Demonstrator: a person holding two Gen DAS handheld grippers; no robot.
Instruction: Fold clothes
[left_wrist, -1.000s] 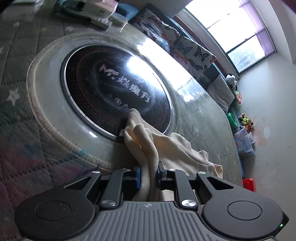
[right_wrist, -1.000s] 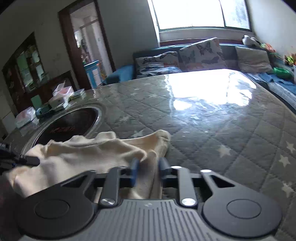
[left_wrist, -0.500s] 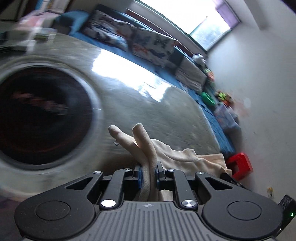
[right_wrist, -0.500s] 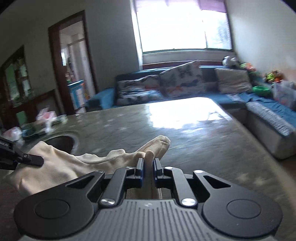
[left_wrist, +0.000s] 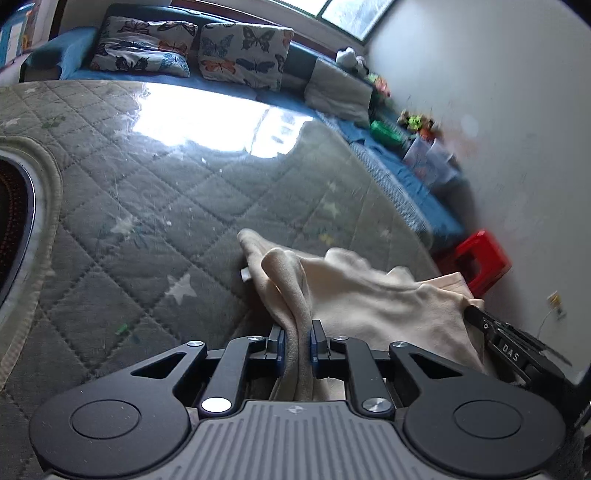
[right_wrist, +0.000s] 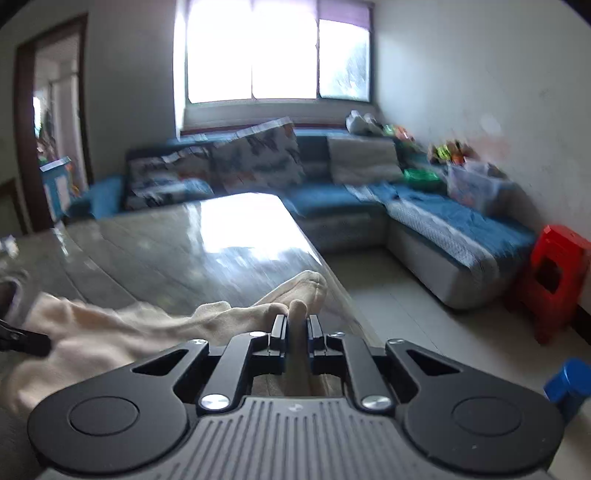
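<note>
A cream-coloured garment (left_wrist: 373, 291) hangs stretched between my two grippers above the quilted grey table cover (left_wrist: 155, 192). My left gripper (left_wrist: 295, 338) is shut on one bunched edge of the garment. My right gripper (right_wrist: 296, 330) is shut on the other edge, with the garment (right_wrist: 110, 328) trailing off to the left. In the left wrist view the right gripper's black body (left_wrist: 517, 354) shows at the right, past the cloth. In the right wrist view a left fingertip (right_wrist: 26, 341) shows at the left edge.
A round black hob (left_wrist: 14, 206) is set in the table at the left. A blue sofa (right_wrist: 369, 195) with butterfly cushions (left_wrist: 243, 55) runs behind and right of the table. A red stool (right_wrist: 554, 280) and a blue object (right_wrist: 569, 380) stand on the floor to the right.
Both grippers have lifted the garment off the hob area and carried it rightward toward the table's right edge. The right gripper closed on the cloth. Both views have swung right.
</note>
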